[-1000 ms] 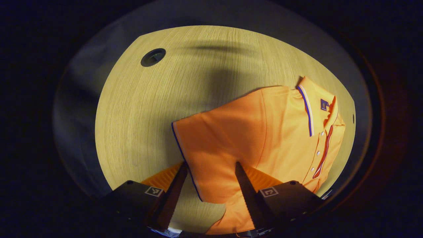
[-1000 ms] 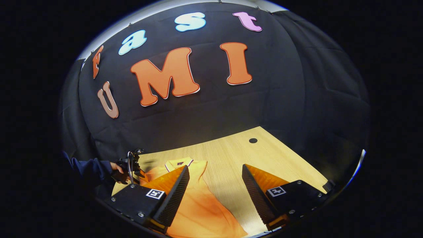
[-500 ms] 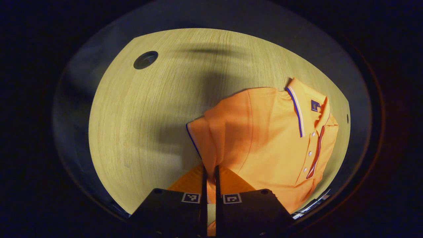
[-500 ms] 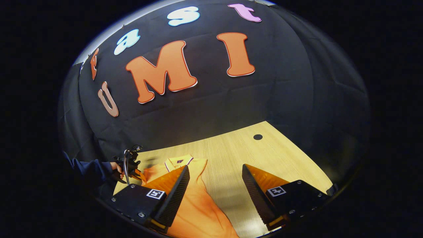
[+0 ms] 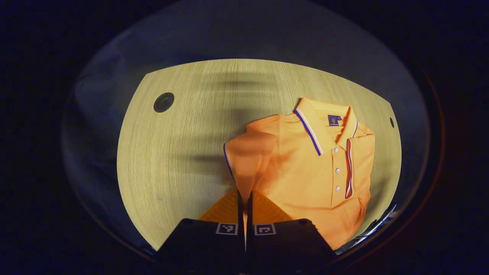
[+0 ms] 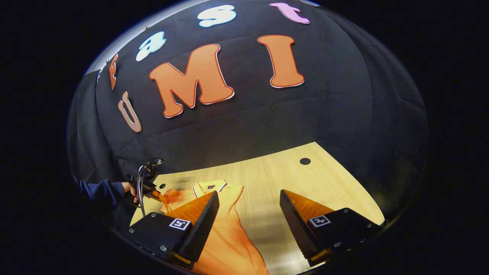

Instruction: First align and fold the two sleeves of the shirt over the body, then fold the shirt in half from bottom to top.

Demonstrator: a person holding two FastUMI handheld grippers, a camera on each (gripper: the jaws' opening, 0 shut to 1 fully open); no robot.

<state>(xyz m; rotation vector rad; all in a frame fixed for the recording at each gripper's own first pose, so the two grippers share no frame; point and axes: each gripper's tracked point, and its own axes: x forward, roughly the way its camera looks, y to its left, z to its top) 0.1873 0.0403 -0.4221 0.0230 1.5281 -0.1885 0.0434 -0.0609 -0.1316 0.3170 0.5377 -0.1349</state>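
Note:
An orange polo shirt [image 5: 317,175] with a blue-and-white trimmed collar lies on the wooden table [image 5: 179,152]. In the left gripper view, my left gripper [image 5: 244,198] is shut on the shirt's sleeve [image 5: 246,156], which is lifted off the table and hangs up toward the fingers. The far sleeve lies folded over the body. In the right gripper view, my right gripper [image 6: 248,214] stands open above the table with nothing between its fingers; the shirt [image 6: 225,236] runs under its left finger. The left gripper [image 6: 147,187] and a hand in a dark sleeve show at the far left.
A round cable hole [image 5: 163,102] sits in the table at the left, and a second small one [image 5: 392,122] at the right edge. The right gripper view has a cable hole [image 6: 305,161] near the table's back. The booth's black cloth wall stands behind the table.
My left gripper went from open around the sleeve to shut on it, then lifted the sleeve off the table. The right gripper stayed open and barely moved.

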